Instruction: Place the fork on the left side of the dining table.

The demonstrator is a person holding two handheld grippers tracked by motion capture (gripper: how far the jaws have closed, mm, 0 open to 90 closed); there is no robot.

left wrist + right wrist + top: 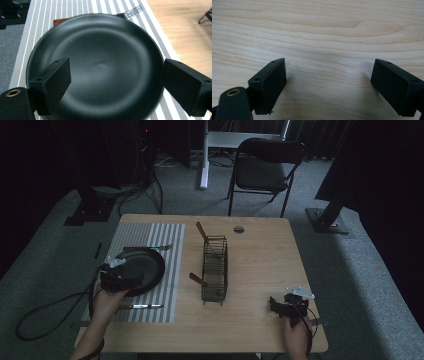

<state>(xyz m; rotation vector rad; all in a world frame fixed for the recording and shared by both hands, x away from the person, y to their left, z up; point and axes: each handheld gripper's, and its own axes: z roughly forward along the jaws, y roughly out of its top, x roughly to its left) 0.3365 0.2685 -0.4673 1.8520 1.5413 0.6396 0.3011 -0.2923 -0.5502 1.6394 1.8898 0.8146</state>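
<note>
Jaws spread wide, the left gripper (115, 87) hangs over the black plate (100, 65) on the striped mat (167, 270), seemingly to grasp its near rim, while the right gripper (286, 307), equally wide, idles above bare table (317, 30).

Black plate (100, 67), grey-white striped mat (45, 22)

Dim, underexposed high view; black surroundings, grainy. Brighter, sharp close-ups from both gripper views. Soft sheen on plate (100, 67), faint shadows on desk (324, 32) under jaws. Blurred far corner.
</note>
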